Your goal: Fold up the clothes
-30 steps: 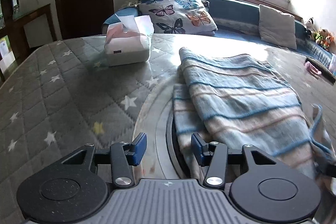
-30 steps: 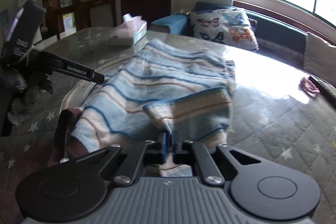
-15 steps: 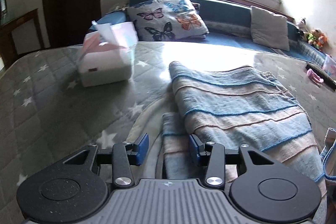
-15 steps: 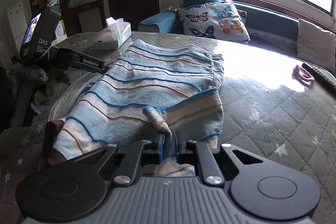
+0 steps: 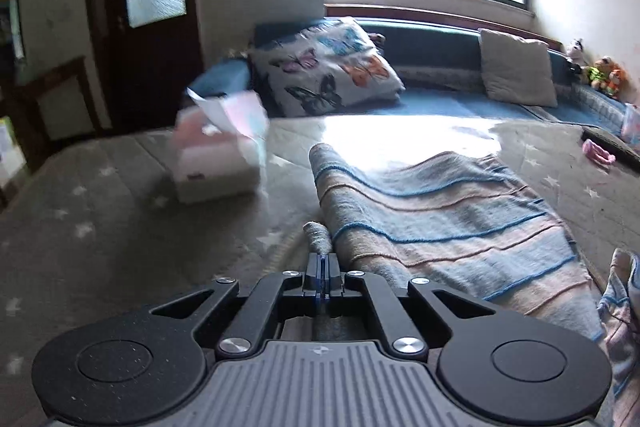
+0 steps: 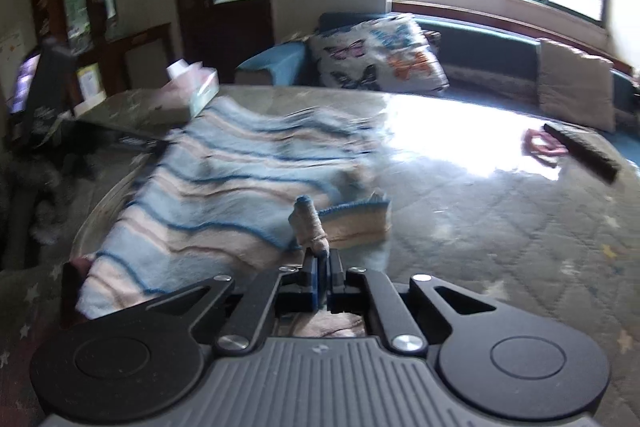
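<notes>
Both grippers, left gripper and right gripper, pinch near corners of the striped garment lying on the table; I would lift evenly, carrying the edge toward the tissue box.

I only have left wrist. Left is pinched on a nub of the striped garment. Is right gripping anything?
Observer: Yes. The right gripper is shut on a bunched bit of the striped garment, cloth poking up between its fingers.
Operator: Which part of the cloth?
Observer: The near right corner; a hemmed, dark-blue-edged flap lies just beyond the pinch.
Operator: Anything close on that side of the table?
Observer: A dark remote-like bar and a pink item lie far right, apart from the garment.
Operator: Is my gripper visible from there?
Observer: Only a blurred dark shape at the left edge; cannot tell.
</notes>
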`<state>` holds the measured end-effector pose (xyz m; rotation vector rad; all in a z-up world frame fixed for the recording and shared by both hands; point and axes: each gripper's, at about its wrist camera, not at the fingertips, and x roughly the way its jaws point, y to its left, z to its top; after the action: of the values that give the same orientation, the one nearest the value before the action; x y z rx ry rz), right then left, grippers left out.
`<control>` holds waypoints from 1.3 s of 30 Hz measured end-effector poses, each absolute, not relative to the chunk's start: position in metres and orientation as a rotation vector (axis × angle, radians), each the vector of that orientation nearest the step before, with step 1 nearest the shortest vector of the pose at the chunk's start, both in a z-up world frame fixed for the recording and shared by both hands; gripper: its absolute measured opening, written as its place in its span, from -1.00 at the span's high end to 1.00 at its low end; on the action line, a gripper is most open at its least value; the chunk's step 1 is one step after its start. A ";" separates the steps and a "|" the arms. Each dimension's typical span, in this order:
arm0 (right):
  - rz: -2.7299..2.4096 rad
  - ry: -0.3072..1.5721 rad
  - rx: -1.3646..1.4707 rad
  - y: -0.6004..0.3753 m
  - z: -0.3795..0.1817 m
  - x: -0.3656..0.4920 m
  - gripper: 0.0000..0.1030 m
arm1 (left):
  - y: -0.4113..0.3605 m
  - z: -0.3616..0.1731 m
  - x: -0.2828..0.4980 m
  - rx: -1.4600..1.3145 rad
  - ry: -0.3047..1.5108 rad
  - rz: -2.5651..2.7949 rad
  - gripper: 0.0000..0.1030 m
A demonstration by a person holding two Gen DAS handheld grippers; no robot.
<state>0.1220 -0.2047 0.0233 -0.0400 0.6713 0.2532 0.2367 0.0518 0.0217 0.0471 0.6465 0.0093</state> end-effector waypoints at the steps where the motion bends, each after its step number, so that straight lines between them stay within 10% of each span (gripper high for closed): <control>1: 0.233 0.665 -0.031 -0.212 0.024 0.120 0.94 | 0.054 0.026 0.233 0.049 0.649 0.025 0.97; 32: -0.076 0.716 0.138 -0.333 0.003 0.028 0.91 | 0.141 0.043 0.035 -0.071 0.748 0.355 0.87; 39: -0.054 0.697 0.064 -0.324 0.023 0.029 0.68 | 0.139 0.054 0.028 -0.055 0.701 0.326 -0.08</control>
<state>0.0293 -0.3242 0.0225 0.0635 0.6973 -0.0544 0.0284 0.1393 0.0539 -0.0547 0.7006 0.3258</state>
